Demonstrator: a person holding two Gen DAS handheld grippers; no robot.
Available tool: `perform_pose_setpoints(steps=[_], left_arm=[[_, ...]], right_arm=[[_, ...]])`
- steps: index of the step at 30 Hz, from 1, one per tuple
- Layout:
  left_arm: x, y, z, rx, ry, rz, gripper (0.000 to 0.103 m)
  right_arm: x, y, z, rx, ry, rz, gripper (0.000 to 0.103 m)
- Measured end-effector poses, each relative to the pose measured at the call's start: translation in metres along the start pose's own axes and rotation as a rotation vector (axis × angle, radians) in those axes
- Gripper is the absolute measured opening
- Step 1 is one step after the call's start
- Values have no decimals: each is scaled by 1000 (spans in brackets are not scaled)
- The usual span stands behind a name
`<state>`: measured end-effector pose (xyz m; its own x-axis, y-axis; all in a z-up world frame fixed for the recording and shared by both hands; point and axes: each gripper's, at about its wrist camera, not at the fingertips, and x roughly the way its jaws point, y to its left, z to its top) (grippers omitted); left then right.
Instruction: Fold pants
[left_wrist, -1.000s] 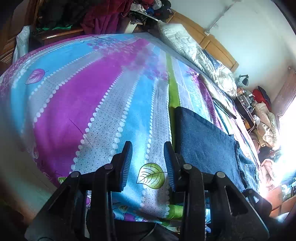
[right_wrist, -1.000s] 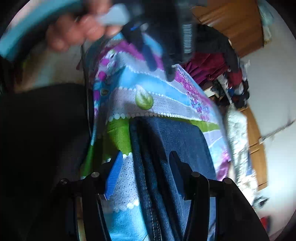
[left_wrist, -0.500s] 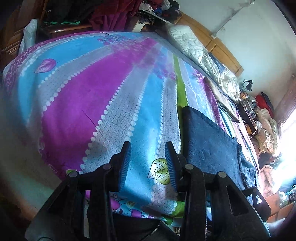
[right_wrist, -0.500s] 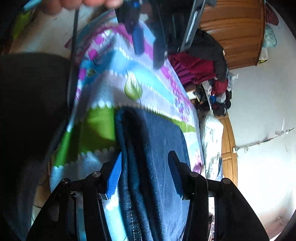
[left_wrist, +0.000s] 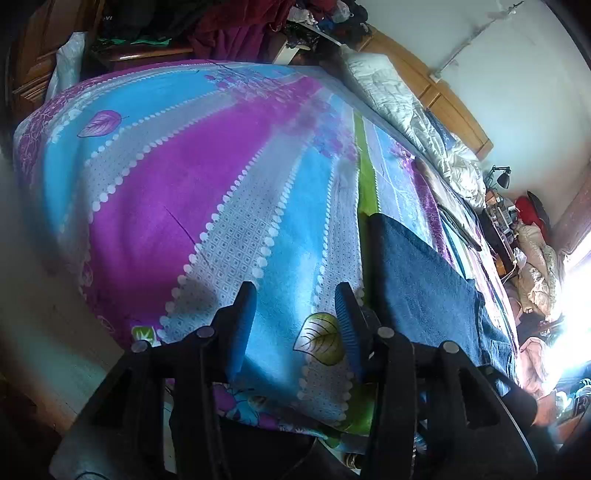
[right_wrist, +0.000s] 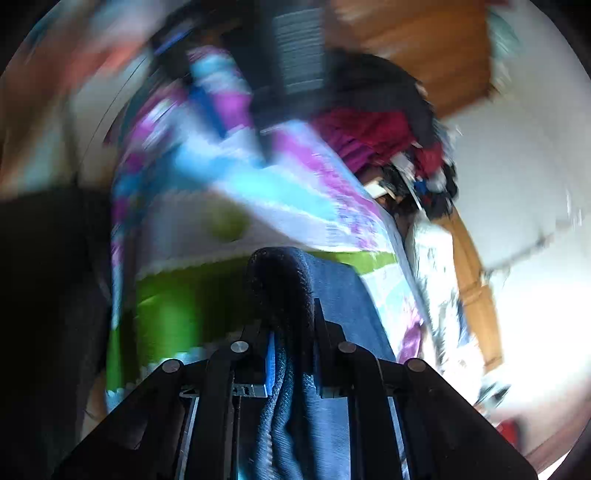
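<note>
Dark blue denim pants (left_wrist: 424, 291), already folded into a long band, lie on a bed (left_wrist: 207, 206) with a bright striped cover. The band runs lengthwise away from the person, toward the headboard. The right gripper (right_wrist: 291, 332) is clenched on the thick folded near end of the pants. The left gripper (left_wrist: 295, 325) hangs released, jaws apart, over bare cover with the pants just to its right. The right gripper is plainly nearer, so it would likely carry that end along the band's length.
</note>
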<state>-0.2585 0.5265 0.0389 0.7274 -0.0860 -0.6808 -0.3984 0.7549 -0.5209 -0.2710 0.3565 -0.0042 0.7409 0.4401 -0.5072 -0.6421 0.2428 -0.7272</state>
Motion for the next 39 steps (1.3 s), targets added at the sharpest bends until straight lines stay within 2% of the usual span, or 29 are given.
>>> perform_pose_setpoints(steps=[4, 8, 10, 14, 16, 19, 20, 21, 22, 23, 25, 27, 33, 35, 37, 38, 39], left_arm=[[-3, -20, 0, 24, -9, -14, 46], [5, -59, 1, 84, -2, -38, 46], [14, -85, 0, 125, 13, -63, 46], [34, -144, -7, 240, 56, -117, 47], [44, -166, -12, 289, 87, -132, 47], [57, -202, -26, 357, 137, -168, 47], [60, -212, -30, 372, 153, -191, 47], [65, -228, -40, 400, 182, -229, 47], [68, -239, -47, 426, 200, -250, 47], [72, -252, -57, 463, 221, -268, 47], [83, -283, -78, 556, 270, -292, 47], [93, -312, -93, 599, 314, -334, 47], [107, -384, -124, 698, 384, -484, 47], [113, -389, -148, 741, 460, -526, 47], [126, -380, -180, 807, 542, -473, 46], [127, -371, -191, 847, 536, -464, 45], [120, -366, -199, 918, 476, -473, 44]], right_arm=[[-19, -70, -23, 263, 11, -5, 15], [-36, -141, -75, 551, 81, -19, 14], [-57, -174, -112, 685, 105, -61, 14], [-120, -222, -204, 928, 140, -203, 14], [-145, -237, -261, 1090, 194, -269, 15], [-162, -240, -369, 1412, 342, -341, 15], [-158, -233, -413, 1547, 439, -337, 17], [-153, -223, -447, 1644, 518, -288, 17], [-156, -216, -468, 1739, 448, -237, 15], [-166, -215, -478, 1829, 336, -214, 15], [-166, -216, -480, 1852, 323, -192, 15], [-165, -214, -478, 1856, 304, -190, 15], [-203, -197, -526, 2051, 161, -93, 15], [-209, -196, -528, 2099, 128, -78, 15], [-211, -192, -535, 2137, 103, -67, 15], [-212, -191, -537, 2148, 95, -58, 14], [-212, -190, -536, 2145, 99, -59, 14]])
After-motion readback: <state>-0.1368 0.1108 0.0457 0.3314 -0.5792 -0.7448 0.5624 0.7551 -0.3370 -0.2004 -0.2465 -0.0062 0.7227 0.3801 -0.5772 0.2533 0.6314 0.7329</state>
